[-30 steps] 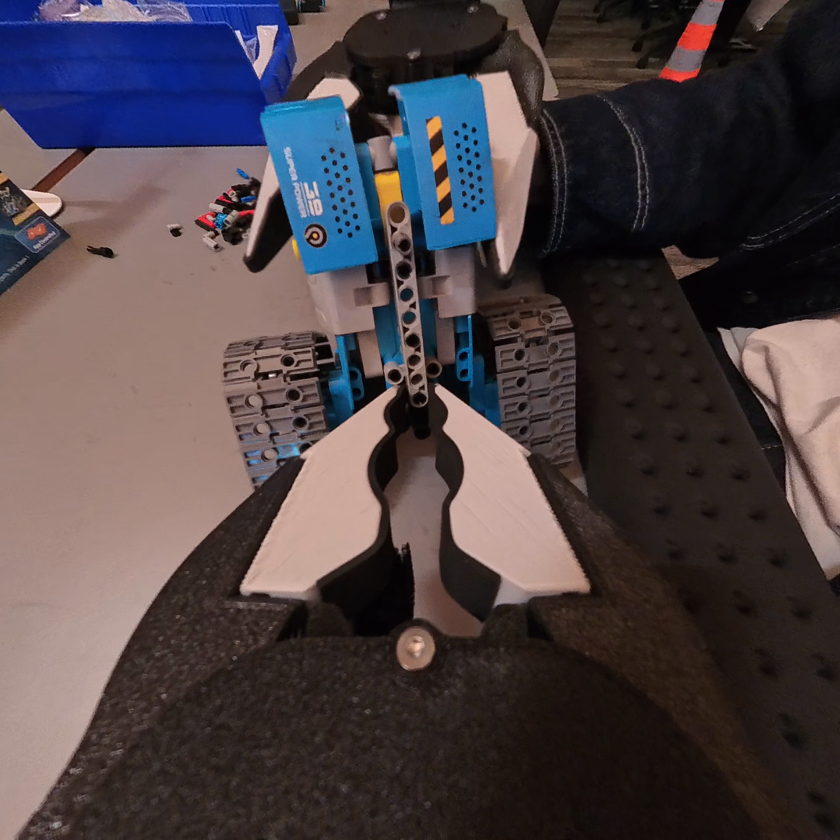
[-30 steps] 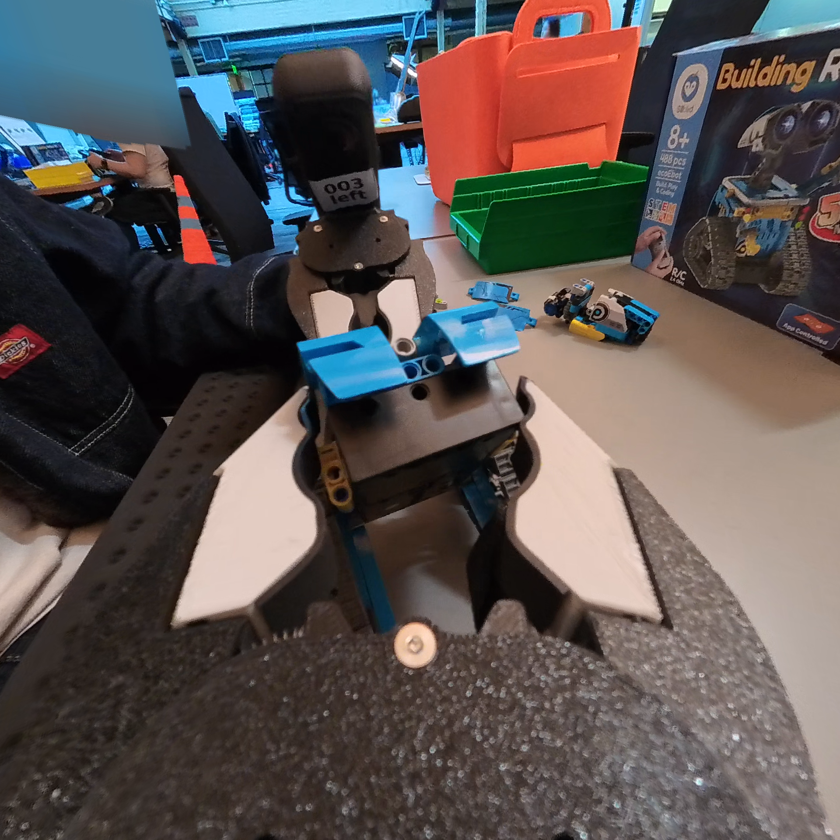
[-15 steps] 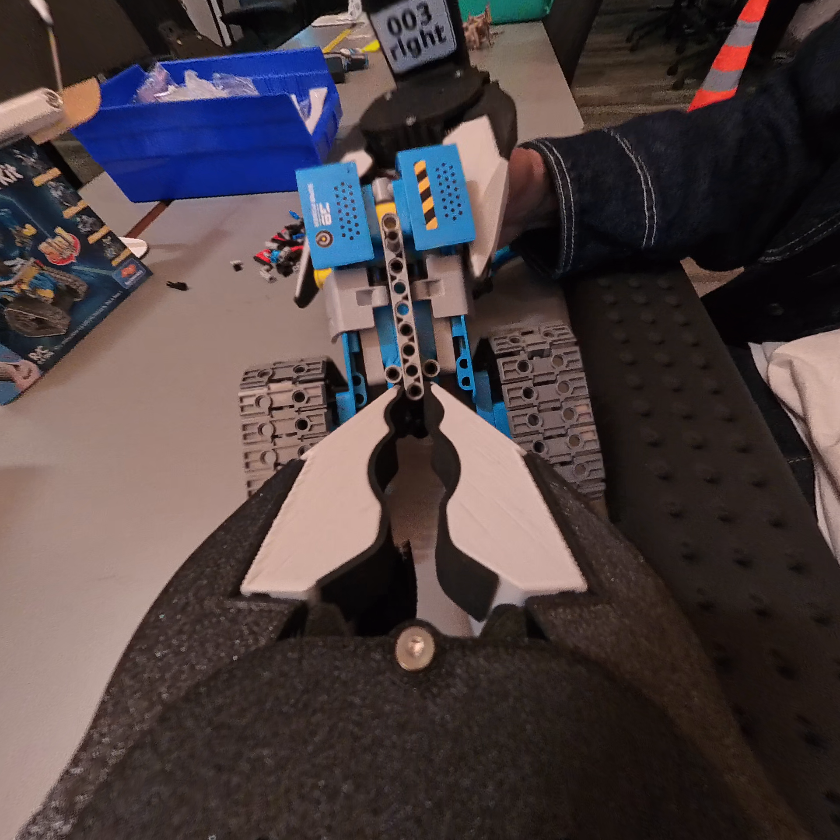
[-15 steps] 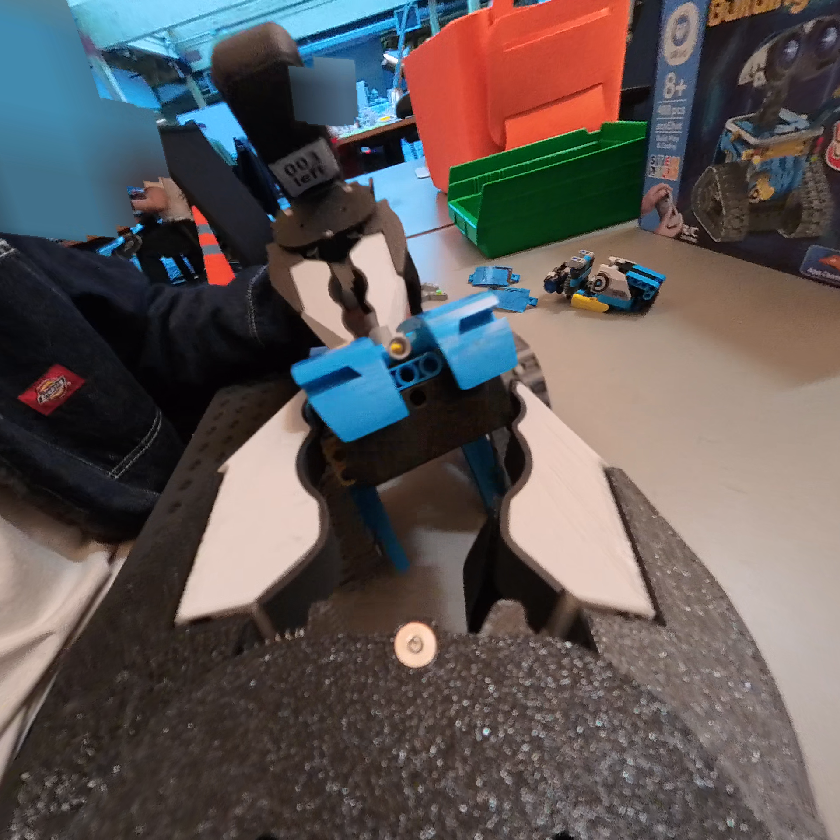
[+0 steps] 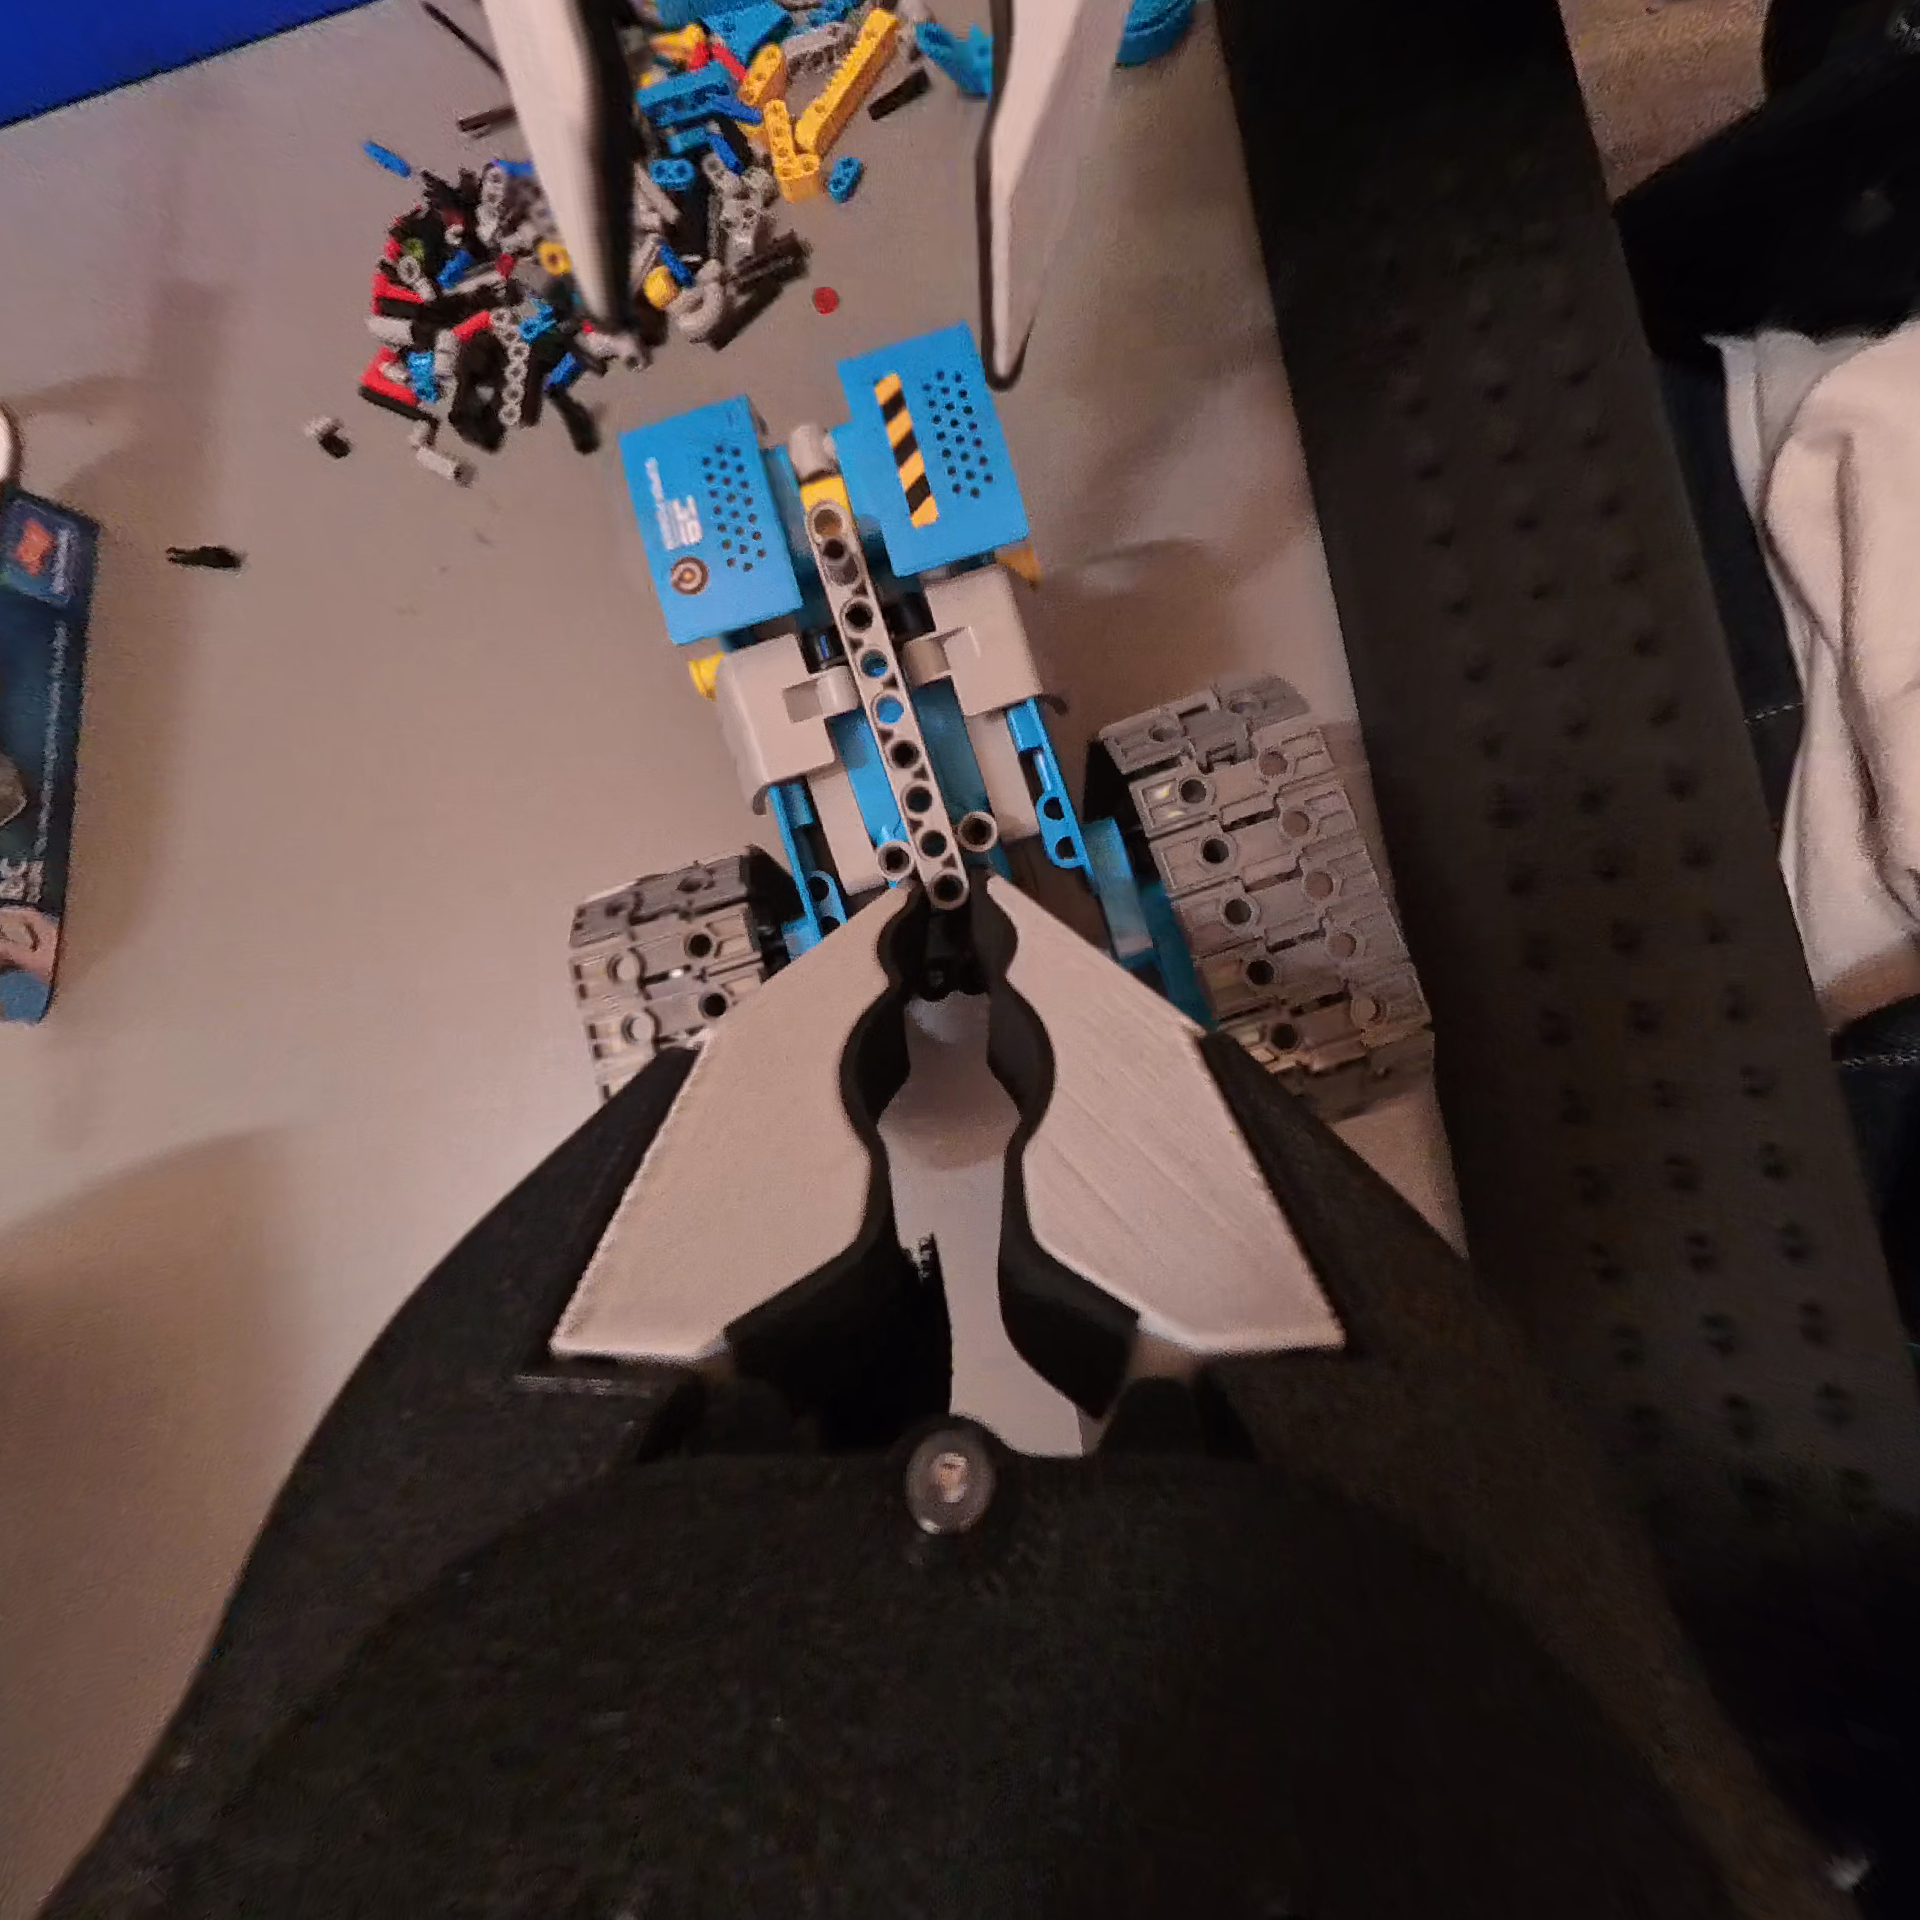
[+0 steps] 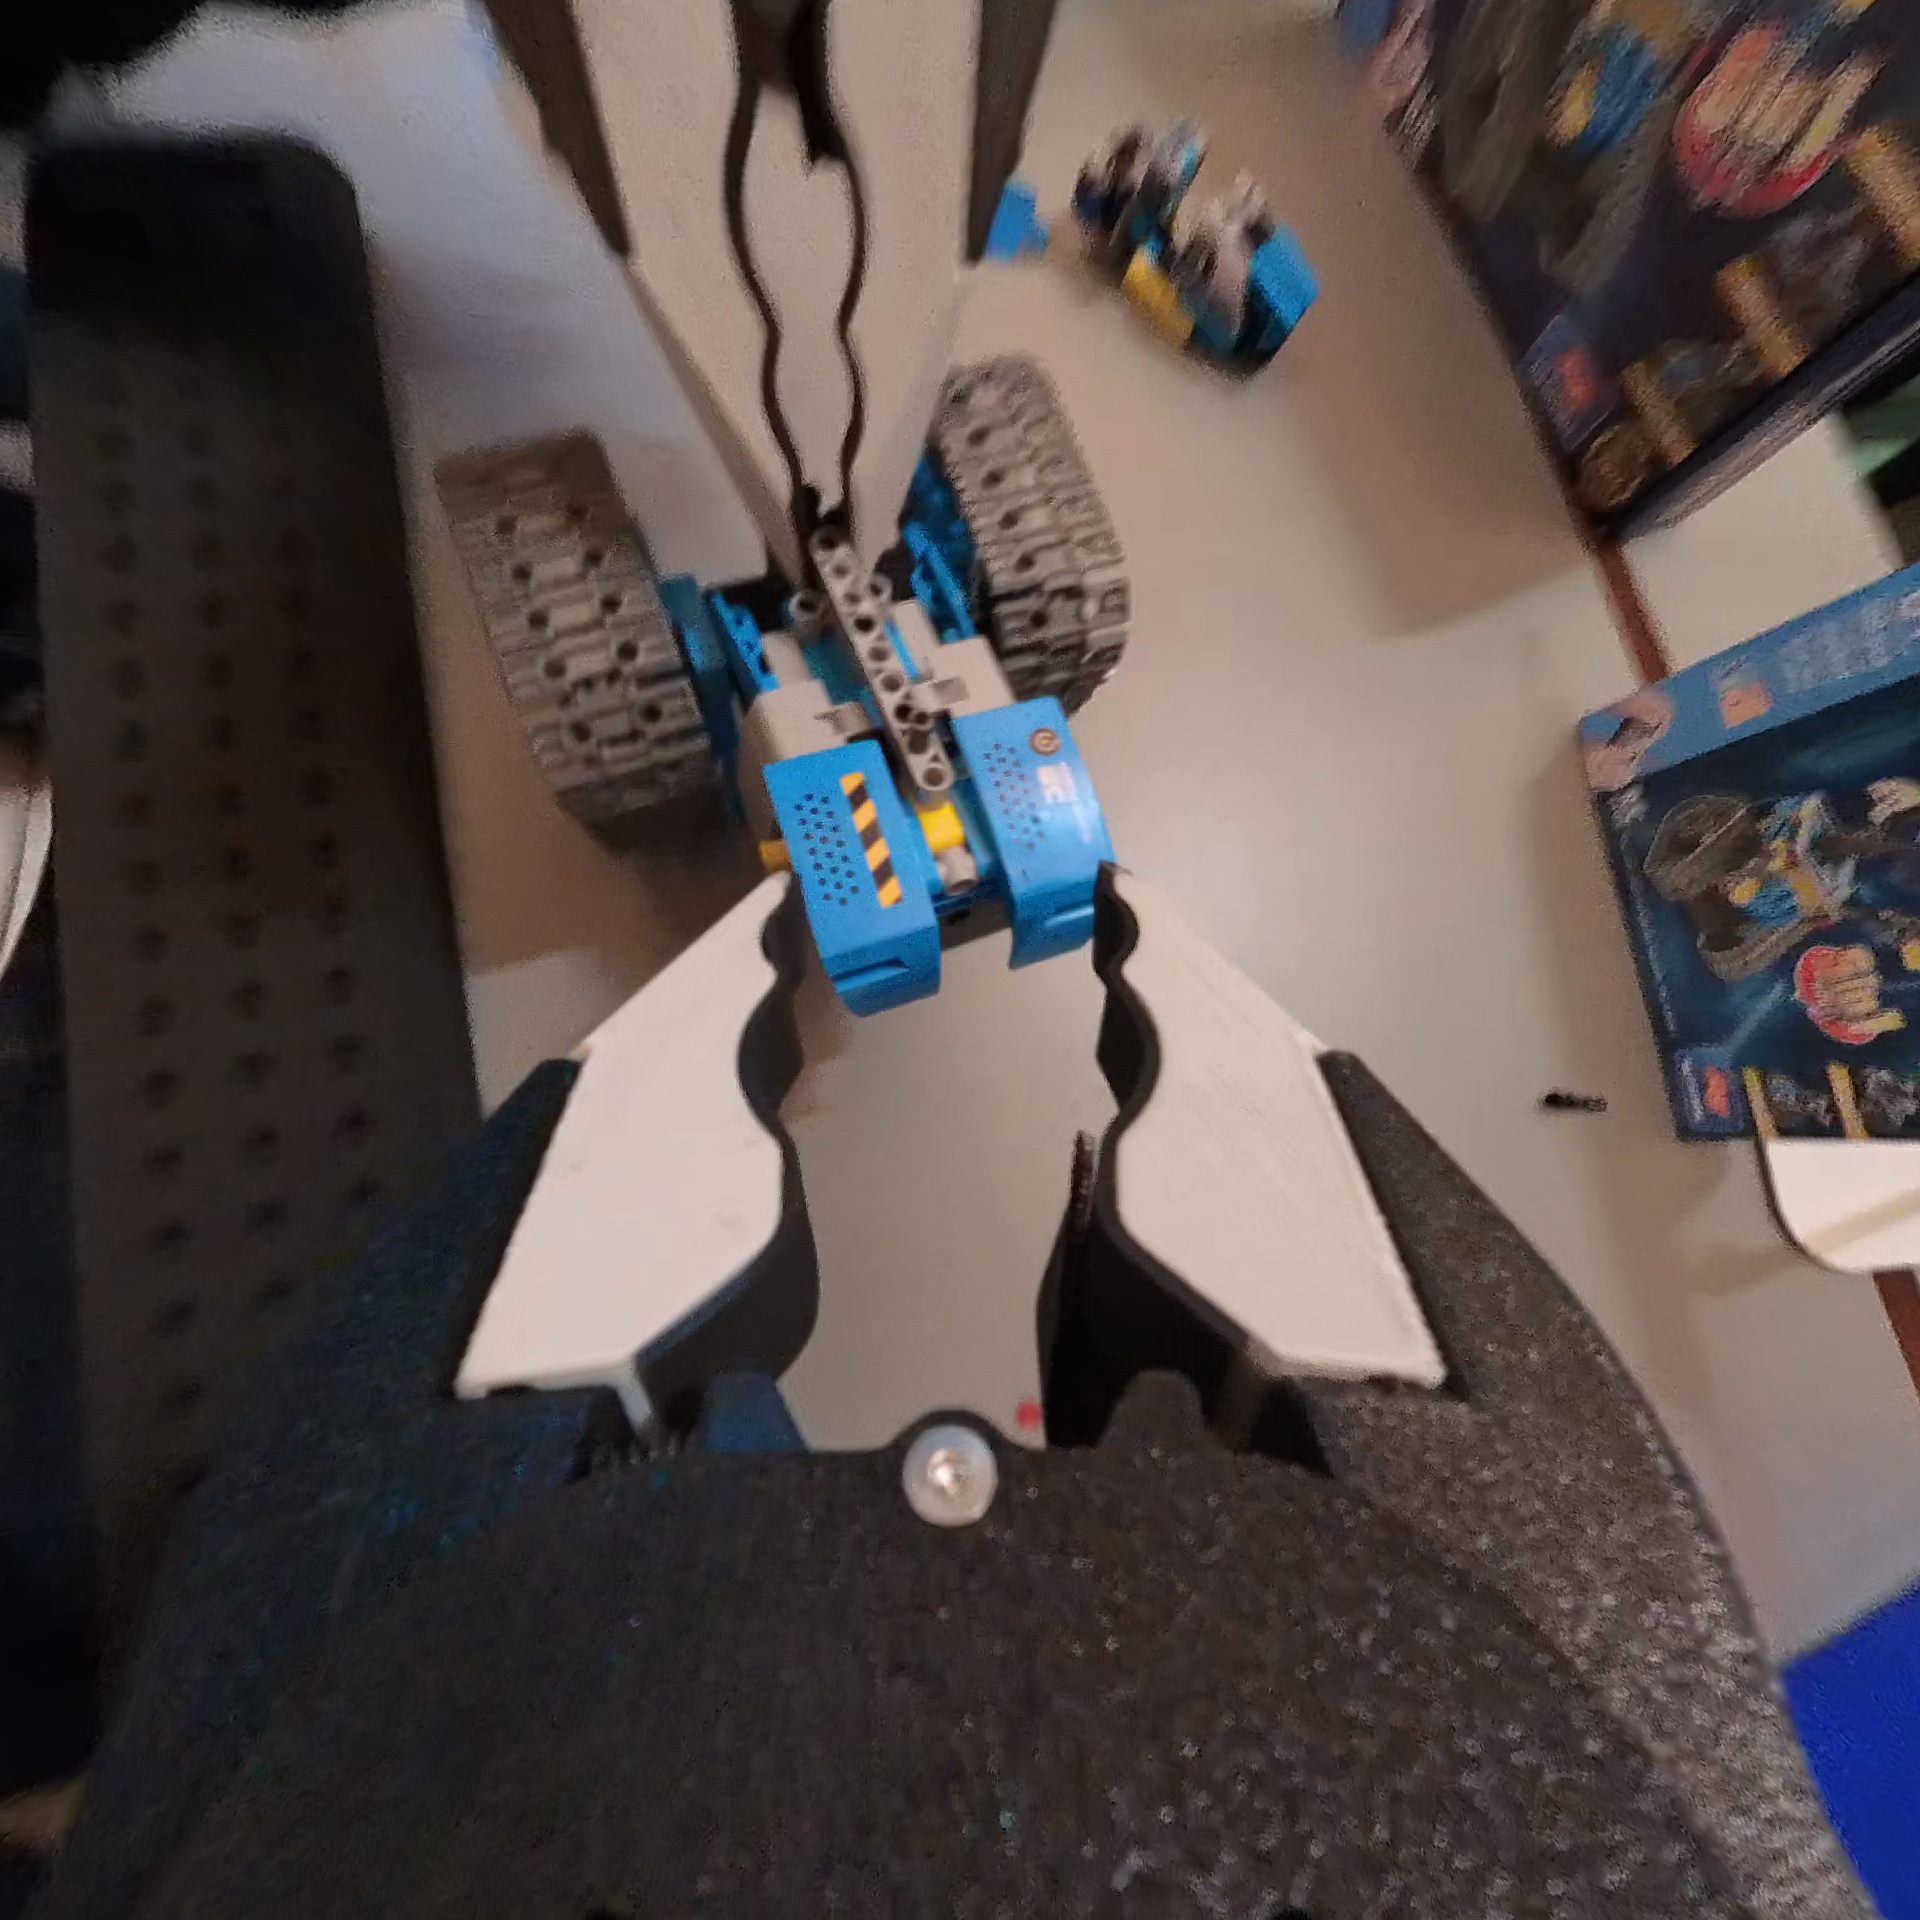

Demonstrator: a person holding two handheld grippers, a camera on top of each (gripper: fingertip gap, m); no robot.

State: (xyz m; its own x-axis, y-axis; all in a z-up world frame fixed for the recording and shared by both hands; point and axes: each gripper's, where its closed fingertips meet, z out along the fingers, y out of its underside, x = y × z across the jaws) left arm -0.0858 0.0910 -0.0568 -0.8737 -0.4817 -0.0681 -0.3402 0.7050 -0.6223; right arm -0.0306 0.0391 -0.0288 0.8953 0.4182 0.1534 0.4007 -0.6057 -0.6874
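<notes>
A tracked brick robot (image 5: 810,727) with two blue panels and grey treads stands on the grey table (image 5: 312,831). A grey perforated beam (image 5: 883,707) runs up its middle. My left gripper (image 5: 945,914) is shut on the near end of this beam. In the right wrist view it comes down from the top and pinches the beam (image 6: 883,665). My right gripper (image 6: 940,904) is open, its fingertips on either side of the blue panels (image 6: 852,862) and not pressing them. Its white fingers (image 5: 1013,156) hang above the robot in the left wrist view.
A pile of loose bricks (image 5: 499,312) lies beyond the robot. A black perforated board (image 5: 1507,727) runs along the table's side, also in the right wrist view (image 6: 208,727). Printed boxes (image 6: 1787,852) and a small blue build (image 6: 1195,270) lie nearby. A white cloth (image 5: 1849,623) lies past the board. Spacing between my two grippers at the tips: around 9 cm. My left gripper is the nearer one to the small blue build (image 6: 1195,270): about 25 cm, against 35 cm.
Both cameras have tipped to look down on the table. My right gripper has let go of the robot's dark body and drawn back past the blue panels. My left gripper still holds the beam.
</notes>
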